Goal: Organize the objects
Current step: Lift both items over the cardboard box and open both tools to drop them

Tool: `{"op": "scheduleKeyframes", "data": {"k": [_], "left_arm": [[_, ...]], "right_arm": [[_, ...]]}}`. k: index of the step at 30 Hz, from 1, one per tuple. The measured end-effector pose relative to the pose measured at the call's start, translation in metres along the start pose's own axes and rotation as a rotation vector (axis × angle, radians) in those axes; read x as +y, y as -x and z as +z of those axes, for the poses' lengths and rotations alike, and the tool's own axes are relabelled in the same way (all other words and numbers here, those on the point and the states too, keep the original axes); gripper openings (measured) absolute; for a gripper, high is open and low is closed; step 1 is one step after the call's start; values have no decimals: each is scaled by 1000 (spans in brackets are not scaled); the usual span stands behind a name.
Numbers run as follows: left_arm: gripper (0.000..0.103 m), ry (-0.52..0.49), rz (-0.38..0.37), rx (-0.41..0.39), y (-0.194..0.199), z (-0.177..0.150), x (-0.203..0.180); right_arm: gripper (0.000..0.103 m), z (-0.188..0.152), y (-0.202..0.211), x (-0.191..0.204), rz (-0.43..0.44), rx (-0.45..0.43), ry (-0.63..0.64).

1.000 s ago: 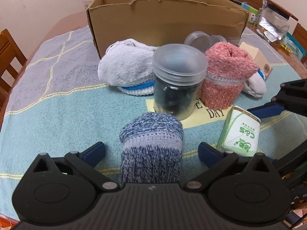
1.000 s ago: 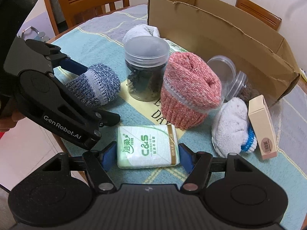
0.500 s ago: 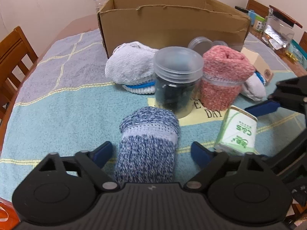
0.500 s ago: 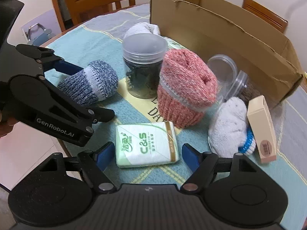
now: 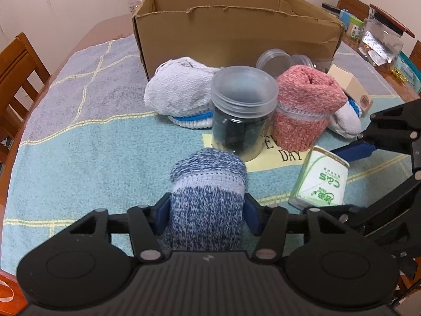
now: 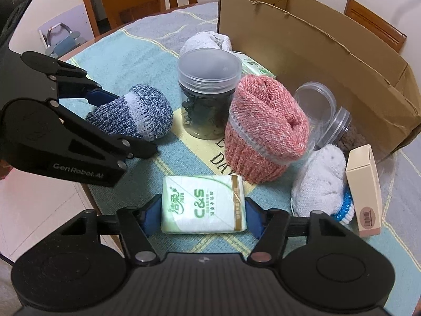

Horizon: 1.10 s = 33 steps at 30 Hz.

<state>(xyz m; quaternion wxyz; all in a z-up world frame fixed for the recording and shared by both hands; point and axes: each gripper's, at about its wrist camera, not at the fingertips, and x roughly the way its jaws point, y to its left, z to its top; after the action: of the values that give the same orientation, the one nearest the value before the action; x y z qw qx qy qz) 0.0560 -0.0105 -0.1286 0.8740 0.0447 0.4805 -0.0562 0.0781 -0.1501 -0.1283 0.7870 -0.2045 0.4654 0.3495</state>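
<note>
- Here the left gripper [image 5: 206, 214] has its blue pads pressed against both sides of the blue rolled sock [image 5: 208, 194], so its jaws are clamped on the sock's lower, darker half; the paler banded end sticks out ahead of the fingers.
- Seen from the right wrist, that sock lies on its side at the table's near edge, just beside the clear lidded jar [image 6: 208, 97] of dark contents.
- The right gripper [image 6: 201, 214] has closed on the C&S tissue pack [image 6: 204, 206]: one blue pad meets each short end, and the pack sits flat between them with its printed face up.
- Whether either held item is lifted off the tablecloth [image 5: 79, 144] cannot be told.
- Beyond the jar stands the pink rolled sock [image 6: 265, 131], upright and touching the jar's side in the left wrist view.
- A white sock with a blue band [image 5: 181, 94] lies against the front wall of the open cardboard box [image 5: 236, 34].
- A second white sock [image 6: 319, 184] lies just beside a small cream carton [image 6: 364, 192], near two empty clear containers [image 6: 315, 108].
</note>
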Motion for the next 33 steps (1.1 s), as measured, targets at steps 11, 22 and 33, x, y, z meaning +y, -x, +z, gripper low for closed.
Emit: {"op": "scheduleKeyframes", "data": {"k": [11,22,33], "left_arm": [[53,-50,-50,18,12,10,9],[53,-242,-152,11,48,36,28],[53,-280,-221,-63,84,98,33]], "right_arm": [[68,11,15,0,-18,-8,22],[68,28,47,3,-66,-22,-24],[68,55,85,-20,-77,-99,-114]]}}
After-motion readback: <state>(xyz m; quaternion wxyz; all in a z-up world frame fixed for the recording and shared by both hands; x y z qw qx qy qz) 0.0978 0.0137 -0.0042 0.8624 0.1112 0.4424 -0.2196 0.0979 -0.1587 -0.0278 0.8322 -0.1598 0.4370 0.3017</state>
